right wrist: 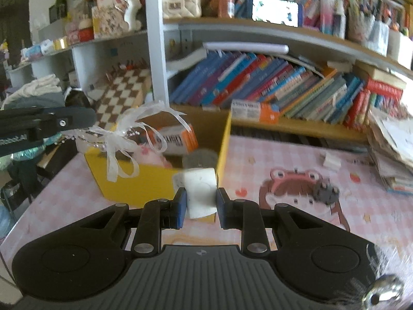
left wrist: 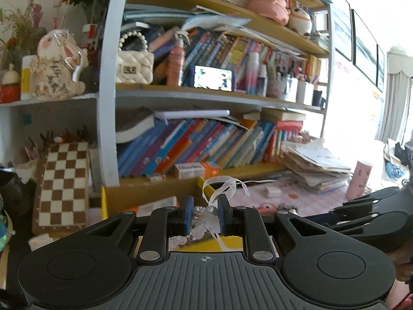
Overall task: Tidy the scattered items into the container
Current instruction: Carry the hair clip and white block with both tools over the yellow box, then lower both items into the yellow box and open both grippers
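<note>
Both tools grip items, seemingly just above the yellow box's (right wrist: 129,183) rim.

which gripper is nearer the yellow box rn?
Left. The left gripper, holding the ribbon ornament, sits over the yellow box. The right gripper, holding a white block, is beside the box's front corner.

Yellow box (right wrist: 134,180) open above; bookshelf (right wrist: 258,118) seemingly close behind it.
</note>
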A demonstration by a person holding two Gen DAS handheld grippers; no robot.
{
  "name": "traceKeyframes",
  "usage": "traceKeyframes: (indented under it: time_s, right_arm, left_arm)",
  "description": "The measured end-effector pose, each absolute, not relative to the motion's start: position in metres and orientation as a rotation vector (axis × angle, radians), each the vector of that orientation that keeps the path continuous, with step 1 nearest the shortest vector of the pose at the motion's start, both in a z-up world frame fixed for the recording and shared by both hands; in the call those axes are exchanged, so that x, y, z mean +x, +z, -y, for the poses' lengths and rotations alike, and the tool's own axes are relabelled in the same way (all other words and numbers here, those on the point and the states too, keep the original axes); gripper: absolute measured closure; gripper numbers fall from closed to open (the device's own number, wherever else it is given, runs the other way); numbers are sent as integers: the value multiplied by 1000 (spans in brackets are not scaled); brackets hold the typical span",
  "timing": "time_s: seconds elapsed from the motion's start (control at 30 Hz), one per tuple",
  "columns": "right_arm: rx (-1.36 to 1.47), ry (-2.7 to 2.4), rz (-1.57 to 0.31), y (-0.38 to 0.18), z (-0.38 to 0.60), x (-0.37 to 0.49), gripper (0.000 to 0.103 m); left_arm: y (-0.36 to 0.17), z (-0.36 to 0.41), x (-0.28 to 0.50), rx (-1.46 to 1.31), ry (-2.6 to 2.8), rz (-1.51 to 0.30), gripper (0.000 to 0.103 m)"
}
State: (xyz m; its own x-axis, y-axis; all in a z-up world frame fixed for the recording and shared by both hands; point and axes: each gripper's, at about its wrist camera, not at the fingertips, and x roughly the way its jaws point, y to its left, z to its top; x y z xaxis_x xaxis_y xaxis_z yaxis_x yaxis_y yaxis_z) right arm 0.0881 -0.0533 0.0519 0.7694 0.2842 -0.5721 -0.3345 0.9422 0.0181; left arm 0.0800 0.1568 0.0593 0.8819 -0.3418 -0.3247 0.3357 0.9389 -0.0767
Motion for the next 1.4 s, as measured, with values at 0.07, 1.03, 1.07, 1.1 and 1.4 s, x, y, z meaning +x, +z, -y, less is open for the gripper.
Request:
traceKeyframes:
  time_s: [0.07, 1.03, 1.07, 1.1, 1.4]
  right_arm:
    - [-96, 346, -586, 58, 49, 94, 80]
    - [-298, 329, -584, 37, -12, 208, 80]
    - [-301, 328, -591, 35, -13, 213, 80]
    - [-303, 327, -600, 33, -14, 217, 80]
    - [-361, 346, -641, 14, -27, 241, 87]
  left_arm:
    - [59, -161, 89, -26, -340, -341, 84]
    - [0, -174, 181, 39, -358, -549, 84]
    - [-2, -174, 184, 37, -365, -554, 84]
    - [-3, -174, 186, 34, -371, -560, 84]
    - [-15, -164, 189, 96, -420, -594, 81]
